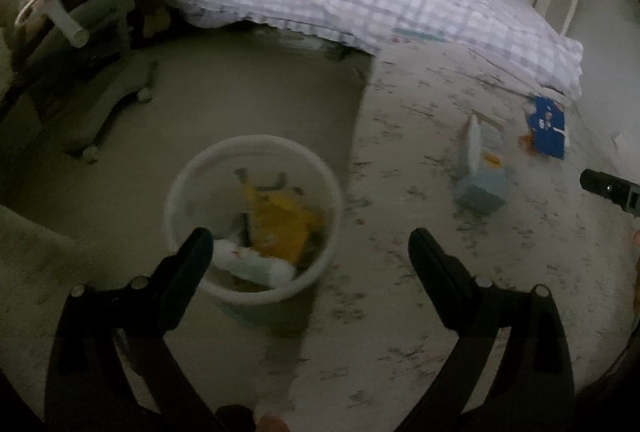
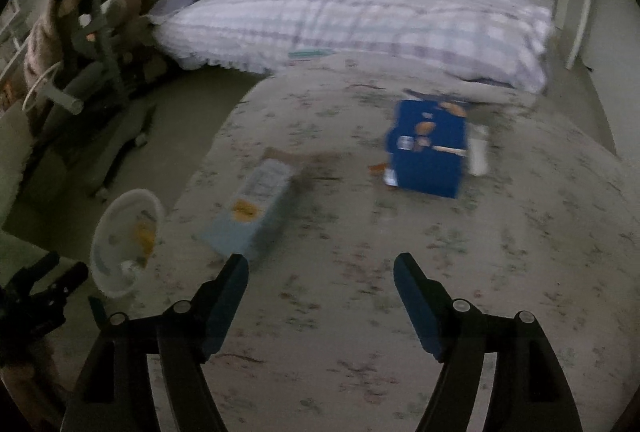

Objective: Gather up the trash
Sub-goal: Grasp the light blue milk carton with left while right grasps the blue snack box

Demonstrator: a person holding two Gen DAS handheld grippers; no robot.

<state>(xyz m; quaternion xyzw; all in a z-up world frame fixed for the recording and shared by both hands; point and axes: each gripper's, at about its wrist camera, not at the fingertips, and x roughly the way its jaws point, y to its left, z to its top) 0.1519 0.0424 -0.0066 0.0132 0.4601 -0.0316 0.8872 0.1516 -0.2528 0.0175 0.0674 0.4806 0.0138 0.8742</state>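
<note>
Left black two-finger gripper [image 1: 311,246] hanging with jaws spread wide and nothing between them, tilted down over the round white plastic waste bin [image 1: 188,168] standing on the floor beside the bed. Bin directly under and ahead of the left finger, its rim partly hidden by that finger; inside, a yellow wrapper [image 1: 280,222] and a crumpled white-and-green packet [image 1: 256,264]. Bin at the edge of the pale floral-print bedsheet [image 1: 460,292], which fills the right half of the left wrist view.

Right black two-finger gripper [image 2: 320,268] likewise released — jaws apart, empty — angled down over the same sheet. Pale blue cardboard carton with a yellow label [image 2: 250,216] lying on its side just ahead of the right gripper's left finger, close to that fingertip but not between the jaws. Dark blue snack box [image 2: 430,148] farther off, ahead and slightly right, well apart from both fingers, with a small white item just beside its right edge — too blurred to identify. Same bin seen from the right wrist at lower left, off the sheet's edge.

Checked white-and-lilac quilt [image 2: 360,16] heaped across the far side of the bed. Brown plush toy [image 2: 64,16] and a grey wheeled chair frame [image 1: 112,100] off to the left.
</note>
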